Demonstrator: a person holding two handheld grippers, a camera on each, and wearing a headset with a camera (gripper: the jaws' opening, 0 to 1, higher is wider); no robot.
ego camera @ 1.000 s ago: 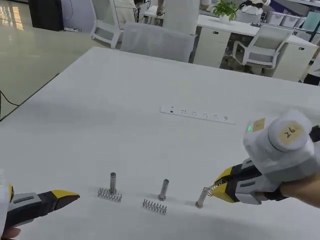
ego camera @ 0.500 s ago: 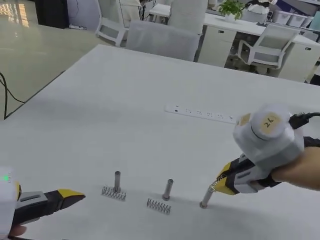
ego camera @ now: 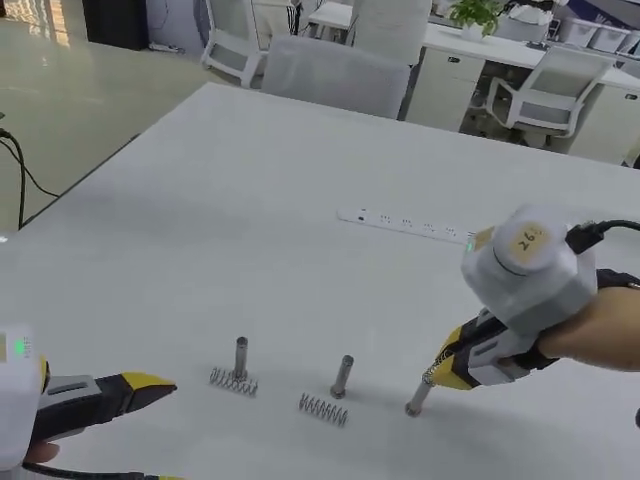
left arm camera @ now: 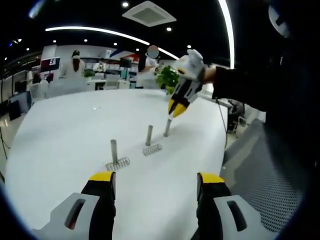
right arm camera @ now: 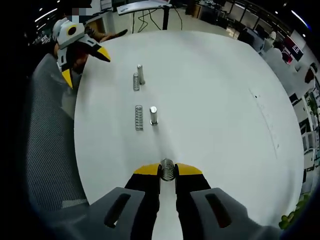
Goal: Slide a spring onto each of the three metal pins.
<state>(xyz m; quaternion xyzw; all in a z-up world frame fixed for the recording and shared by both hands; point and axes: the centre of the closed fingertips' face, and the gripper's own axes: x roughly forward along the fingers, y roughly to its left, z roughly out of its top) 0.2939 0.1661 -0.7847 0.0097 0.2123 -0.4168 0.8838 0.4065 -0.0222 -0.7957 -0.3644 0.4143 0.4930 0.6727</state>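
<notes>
three metal pins in one row on white table. left pin and middle pin upright, each with one loose spring lying flat near its foot: left spring just beside its pin, maybe touching, middle spring a little in front of its pin. right pin tilted, top leaning toward right gripper. jaws of right gripper pressed together on third spring, clamped near one end, coil sticking out forward between yellow tips. far end of this spring at top of right pin; cannot tell if already over it. left gripper low over table, well apart from left pin, jaws wide apart, nothing between them. power strip farther back on table. grey chair behind far edge.
</notes>
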